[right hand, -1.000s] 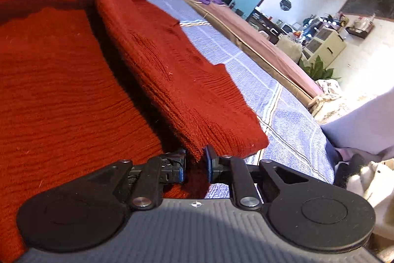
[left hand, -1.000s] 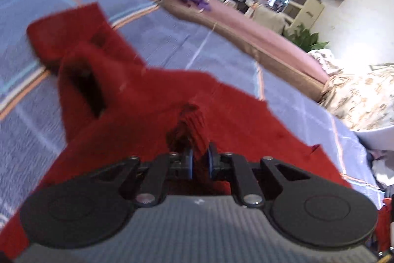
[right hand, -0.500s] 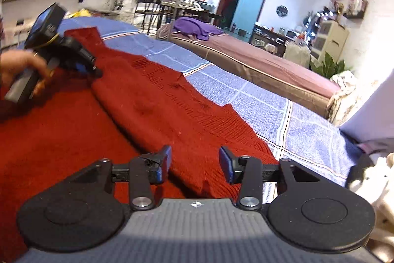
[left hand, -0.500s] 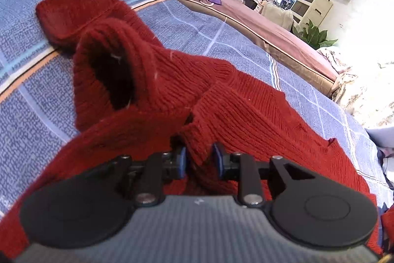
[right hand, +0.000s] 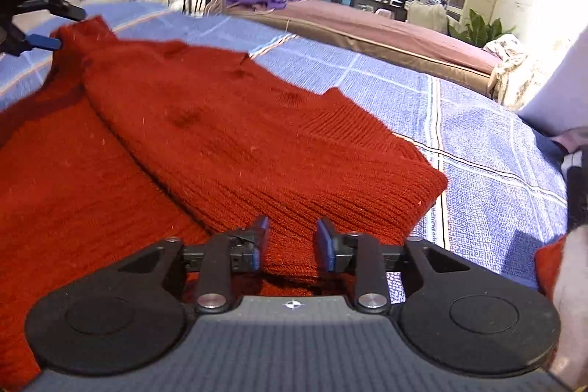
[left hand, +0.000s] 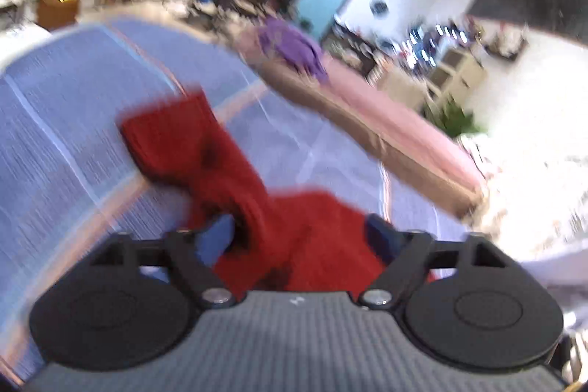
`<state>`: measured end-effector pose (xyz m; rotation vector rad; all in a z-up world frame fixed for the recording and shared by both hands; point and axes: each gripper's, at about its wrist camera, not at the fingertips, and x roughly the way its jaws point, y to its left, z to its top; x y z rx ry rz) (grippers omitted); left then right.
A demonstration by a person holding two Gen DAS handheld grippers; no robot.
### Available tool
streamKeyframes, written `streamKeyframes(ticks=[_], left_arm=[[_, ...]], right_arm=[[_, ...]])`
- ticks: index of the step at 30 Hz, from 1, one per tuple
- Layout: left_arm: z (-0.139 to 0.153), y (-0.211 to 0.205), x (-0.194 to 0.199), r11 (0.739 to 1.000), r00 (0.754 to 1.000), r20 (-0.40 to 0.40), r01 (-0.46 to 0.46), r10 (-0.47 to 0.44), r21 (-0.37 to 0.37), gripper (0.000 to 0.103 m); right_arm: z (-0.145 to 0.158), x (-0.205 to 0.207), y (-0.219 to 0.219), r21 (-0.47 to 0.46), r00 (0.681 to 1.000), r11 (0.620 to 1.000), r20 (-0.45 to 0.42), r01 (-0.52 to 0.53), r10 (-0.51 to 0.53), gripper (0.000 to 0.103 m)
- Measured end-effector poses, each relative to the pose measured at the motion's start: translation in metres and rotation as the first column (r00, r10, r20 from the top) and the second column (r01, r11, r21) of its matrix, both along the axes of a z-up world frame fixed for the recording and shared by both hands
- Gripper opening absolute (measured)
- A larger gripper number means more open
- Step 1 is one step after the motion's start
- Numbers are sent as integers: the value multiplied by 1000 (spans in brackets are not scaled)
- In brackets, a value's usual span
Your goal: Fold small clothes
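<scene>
Hand-held grippers [left hand: 299, 237] [right hand: 292, 247] agape over red sweater [right hand: 228, 135].

Left wrist view: heavy motion blur throughout; white wall [left hand: 533, 90] overexposed. Right wrist view: sharp, evenly lit, bright indoor light; soft shadow beneath fold of red knitted sweater [right hand: 257, 142]. Fisheye curvature, dark corners in both.

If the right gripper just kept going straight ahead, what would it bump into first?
Most likely the red sweater. The right gripper is open, and the folded-over flap of the knit lies directly ahead of its fingers, on the blue checked bedspread. How high the gripper is above the knit is hard to judge.
</scene>
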<state>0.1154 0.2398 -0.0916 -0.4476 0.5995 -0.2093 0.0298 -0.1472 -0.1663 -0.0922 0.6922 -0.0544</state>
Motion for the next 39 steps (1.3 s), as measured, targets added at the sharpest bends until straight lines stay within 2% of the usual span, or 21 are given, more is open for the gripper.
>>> streamKeyframes(ticks=[1, 2, 4, 6, 7, 9, 11, 14, 15, 16, 18, 20, 21, 23, 28, 31, 34, 36, 37, 38, 39], left_arm=[[6, 8, 3, 999, 999, 13, -38, 37, 23, 95], [11, 15, 7, 997, 997, 25, -72, 71, 40, 95], [11, 31, 23, 990, 991, 4, -136, 136, 24, 95], [-2, 43, 47, 982, 977, -107, -189, 187, -16, 95], [-13, 48, 61, 977, 962, -181, -212, 204, -30, 92], [-34, 50, 80, 962, 917, -306, -274, 257, -13, 83], [-42, 44, 87, 965, 931, -277, -260, 237, -47, 83], [-43, 27, 93, 969, 946, -212, -247, 246, 23, 78], [-47, 26, 96, 967, 946, -203, -254, 253, 17, 66], [-50, 26, 99, 965, 944, -209, -262, 256, -4, 44], [-60, 34, 106, 955, 934, -235, -290, 270, -53, 25], [-67, 45, 106, 931, 916, -268, -342, 300, -128, 22], [-69, 49, 106, 921, 908, -282, -360, 309, -151, 16], [-75, 51, 104, 920, 910, -281, -358, 305, -161, 15], [-59, 47, 99, 938, 937, -195, -320, 291, -136, 13], [-35, 38, 89, 953, 956, -104, -284, 274, -101, 13], [-3, 29, 78, 961, 964, 2, -264, 265, -82, 13], [21, 33, 68, 950, 952, 81, -284, 295, -130, 13], [34, 37, 61, 938, 936, 127, -307, 328, -163, 11], [47, 43, 53, 919, 912, 170, -338, 372, -203, 10], [57, 49, 44, 893, 878, 212, -376, 429, -247, 7]], right_arm=[[0, -2, 1, -9, 1000, 1000, 3, 3, -3, 79], [0, -3, 3, -19, 1000, 1000, 9, 1, -1, 79], [2, -4, 7, -39, 1000, 999, 16, -17, 17, 79], [5, -4, 10, -67, 999, 997, 25, -36, 37, 79], [7, -5, 12, -81, 998, 996, 30, -45, 48, 79], [9, -6, 16, -109, 997, 992, 44, -65, 70, 79], [9, -8, 20, -140, 996, 987, 38, -80, 86, 80], [7, -11, 21, -141, 996, 986, 17, -86, 89, 80], [6, -12, 21, -140, 996, 986, 9, -87, 89, 80], [5, -13, 21, -141, 996, 986, 1, -89, 90, 80], [4, -13, 24, -144, 996, 985, -9, -93, 93, 80], [4, -14, 24, -142, 995, 985, -12, -95, 95, 80], [5, -13, 25, -144, 995, 985, -11, -97, 96, 80], [3, -14, 25, -145, 995, 985, -14, -98, 97, 80], [0, -14, 27, -136, 995, 986, -17, -98, 97, 80], [1, -14, 25, -130, 996, 987, -13, -94, 93, 80], [2, -16, 23, -123, 996, 989, -9, -85, 84, 80], [3, -17, 22, -121, 997, 989, -6, -82, 82, 80], [4, -18, 21, -121, 997, 989, -5, -81, 81, 80], [4, -18, 22, -121, 997, 989, -3, -79, 79, 80], [5, -19, 21, -120, 997, 990, 1, -77, 78, 80]])
